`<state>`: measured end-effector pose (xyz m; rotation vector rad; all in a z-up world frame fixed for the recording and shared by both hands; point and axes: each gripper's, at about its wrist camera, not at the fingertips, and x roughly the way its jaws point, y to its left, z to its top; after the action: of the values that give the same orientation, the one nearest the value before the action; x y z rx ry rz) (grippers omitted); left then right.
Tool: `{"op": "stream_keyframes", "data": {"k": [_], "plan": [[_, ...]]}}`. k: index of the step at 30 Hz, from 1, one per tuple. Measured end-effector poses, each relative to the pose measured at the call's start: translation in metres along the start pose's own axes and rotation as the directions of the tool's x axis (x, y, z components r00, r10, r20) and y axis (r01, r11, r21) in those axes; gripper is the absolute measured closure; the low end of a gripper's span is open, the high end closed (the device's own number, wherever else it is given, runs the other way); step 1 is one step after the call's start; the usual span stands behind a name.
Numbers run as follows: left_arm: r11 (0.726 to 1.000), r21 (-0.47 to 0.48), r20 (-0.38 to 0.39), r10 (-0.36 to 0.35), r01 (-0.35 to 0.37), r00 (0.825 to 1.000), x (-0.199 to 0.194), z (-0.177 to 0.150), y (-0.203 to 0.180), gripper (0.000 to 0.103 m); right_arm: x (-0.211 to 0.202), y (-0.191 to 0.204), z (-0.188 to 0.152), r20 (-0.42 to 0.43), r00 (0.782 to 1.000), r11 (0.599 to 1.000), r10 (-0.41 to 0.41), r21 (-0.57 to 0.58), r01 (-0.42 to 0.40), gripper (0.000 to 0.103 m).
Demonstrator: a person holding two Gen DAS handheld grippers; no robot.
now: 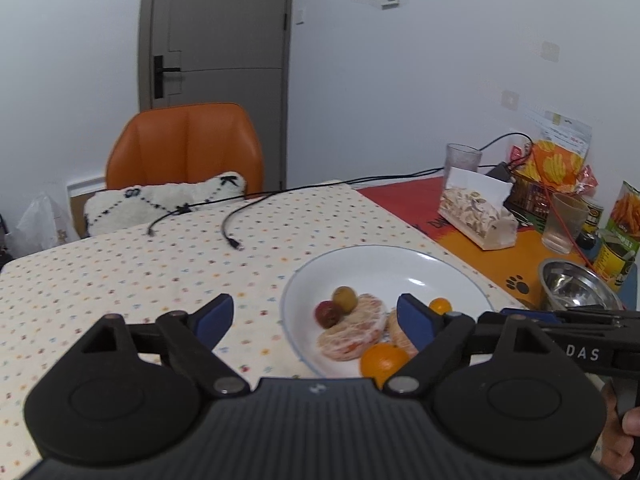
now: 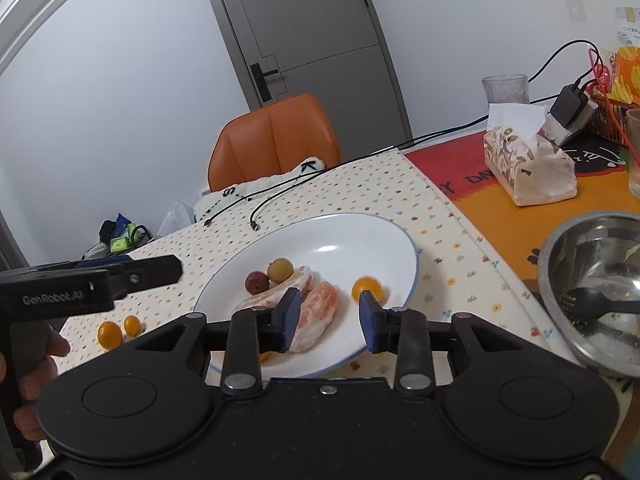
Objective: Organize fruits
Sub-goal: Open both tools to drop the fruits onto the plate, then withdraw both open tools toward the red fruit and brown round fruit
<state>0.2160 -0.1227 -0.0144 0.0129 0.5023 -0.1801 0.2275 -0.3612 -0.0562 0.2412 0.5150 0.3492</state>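
Note:
A white plate sits on the dotted tablecloth. It holds a red fruit, a greenish-brown fruit, peeled citrus pieces, a small kumquat and an orange. My right gripper hovers low over the plate's near side. Its jaws are narrowly open around one peeled piece, with a gap on the right side. My left gripper is wide open and holds nothing, straddling the plate's left rim. Two more kumquats lie on the cloth left of the plate.
A steel bowl with a black spoon stands right of the plate. Behind it are a tissue box, glasses and snack bags. Two loose cable ends lie on the cloth beyond the plate. An orange chair stands at the far edge.

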Motion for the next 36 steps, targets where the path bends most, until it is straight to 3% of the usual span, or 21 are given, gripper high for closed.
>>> {"op": "stream_keyframes", "data": {"k": [10, 25, 36], "plan": [[0.997, -0.035, 0.012, 0.062, -0.062, 0.998, -0.030, -0.008, 0.027, 0.007, -0.009, 0.018, -0.005, -0.001, 1.000, 0.999, 0.025, -0.025, -0.025, 0.060], [0.992, -0.062, 0.012, 0.109, -0.108, 0.994, -0.076, -0.020, 0.066, 0.007, -0.016, 0.060, -0.009, 0.001, 0.996, 0.993, 0.087, -0.077, -0.086, 0.043], [0.985, -0.129, 0.008, 0.120, -0.118, 0.993, -0.104, -0.034, 0.099, 0.007, -0.014, 0.097, -0.015, -0.026, 0.989, 0.981, 0.148, -0.124, -0.150, 0.037]]}}
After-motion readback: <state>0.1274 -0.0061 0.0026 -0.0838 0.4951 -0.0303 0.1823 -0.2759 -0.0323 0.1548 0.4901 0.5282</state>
